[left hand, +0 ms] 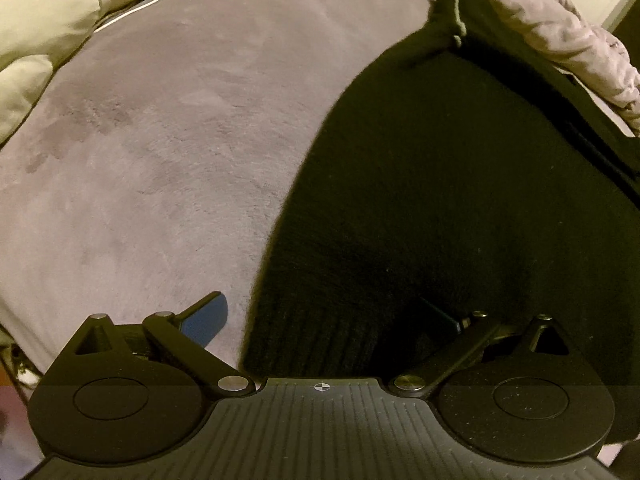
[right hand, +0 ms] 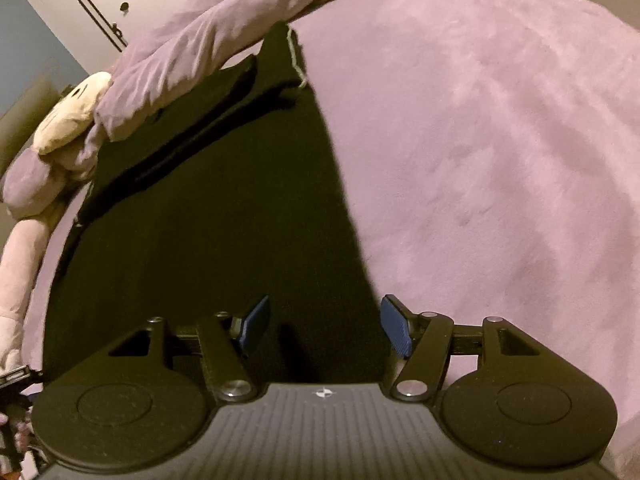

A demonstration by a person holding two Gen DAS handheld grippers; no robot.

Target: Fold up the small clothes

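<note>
A black knit garment (left hand: 460,184) lies flat on a mauve plush blanket (left hand: 168,140). Its ribbed hem is nearest me and a pale drawstring shows at its far end. My left gripper (left hand: 320,316) is open wide over the garment's near left corner: the left blue pad (left hand: 206,316) is over the blanket, the right finger over the dark cloth. In the right wrist view the same garment (right hand: 224,208) fills the middle and left. My right gripper (right hand: 325,330) is open over its near right edge, blue pads (right hand: 396,330) apart, holding nothing.
A crumpled lilac duvet (right hand: 208,48) runs along the far side of the garment. A cream plush toy (right hand: 68,108) lies at its left end. Cream pillows (left hand: 40,24) and a white cable lie far left in the left wrist view. White wardrobe doors stand behind.
</note>
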